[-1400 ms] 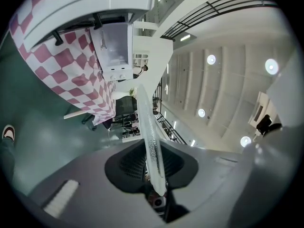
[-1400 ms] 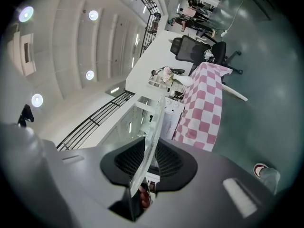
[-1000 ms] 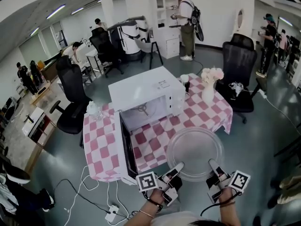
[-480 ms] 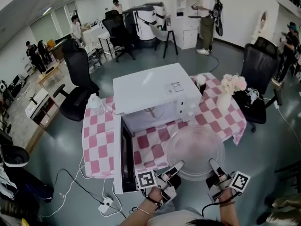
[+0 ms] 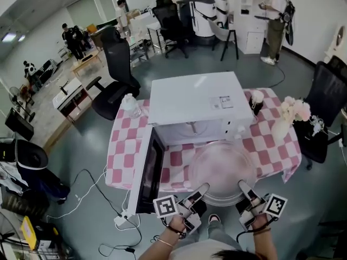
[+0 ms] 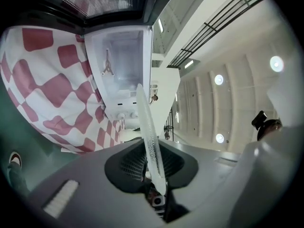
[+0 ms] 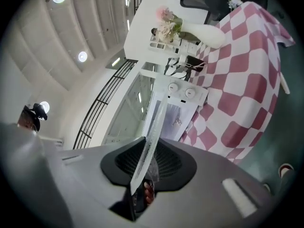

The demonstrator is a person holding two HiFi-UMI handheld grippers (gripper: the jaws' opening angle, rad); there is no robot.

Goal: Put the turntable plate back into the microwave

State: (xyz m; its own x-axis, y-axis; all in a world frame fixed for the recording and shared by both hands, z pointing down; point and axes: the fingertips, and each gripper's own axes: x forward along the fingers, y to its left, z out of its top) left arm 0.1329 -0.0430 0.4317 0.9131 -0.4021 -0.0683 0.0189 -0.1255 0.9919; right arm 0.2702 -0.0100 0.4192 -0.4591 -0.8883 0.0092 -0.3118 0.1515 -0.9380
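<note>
The clear glass turntable plate (image 5: 221,169) hangs level over the table's front edge, just in front of the white microwave (image 5: 198,99). The microwave's door (image 5: 147,169) is swung open to the left, and a roller ring lies in its cavity (image 5: 195,130). My left gripper (image 5: 199,192) is shut on the plate's near-left rim. The jaws of my right gripper (image 5: 245,190) are closing on the near-right rim, which lies between them. The left gripper view shows the plate edge (image 6: 148,132) in the jaws with the open cavity (image 6: 118,65) ahead. In the right gripper view the rim (image 7: 153,132) is clamped the same way.
The pink checked tablecloth (image 5: 124,145) carries a plastic bottle (image 5: 130,106) at the left, and a dark cup (image 5: 256,103) and a vase of flowers (image 5: 287,118) at the right. Black office chairs (image 5: 116,80) (image 5: 325,107) flank the table. A power strip and cables (image 5: 119,219) lie on the floor.
Both grippers have carried the plate leftward and closer to the microwave; it now sits squarely before the open cavity. The grip on both rims is unchanged.
</note>
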